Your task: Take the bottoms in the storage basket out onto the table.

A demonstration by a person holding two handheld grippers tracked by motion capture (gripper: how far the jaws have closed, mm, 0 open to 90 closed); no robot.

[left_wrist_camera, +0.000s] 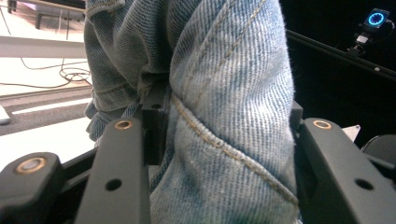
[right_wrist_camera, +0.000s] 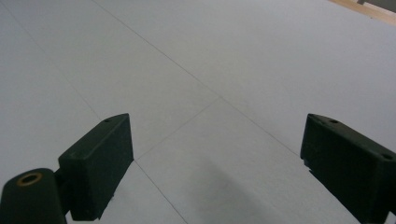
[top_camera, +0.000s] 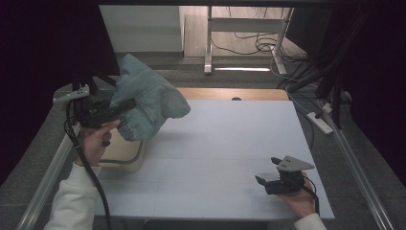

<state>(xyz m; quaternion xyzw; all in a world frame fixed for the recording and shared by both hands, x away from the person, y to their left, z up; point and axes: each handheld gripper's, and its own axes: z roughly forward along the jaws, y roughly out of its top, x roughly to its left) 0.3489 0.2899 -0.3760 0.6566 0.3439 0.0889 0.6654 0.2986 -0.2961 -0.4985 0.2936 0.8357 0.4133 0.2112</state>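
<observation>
A bunched piece of light blue denim clothing hangs in the air over the table's far left corner. My left gripper is shut on it, and in the left gripper view a thick fold of the denim with stitched seams is squeezed between the two black jaws. My right gripper rests low at the near right of the white table, held by a hand. In the right gripper view its jaws stand wide apart above the bare table surface, with nothing between them.
A pale bin or basket sits at the table's left edge under the denim. Metal rails run along both table sides. Desk legs and cables stand on the floor beyond the far edge.
</observation>
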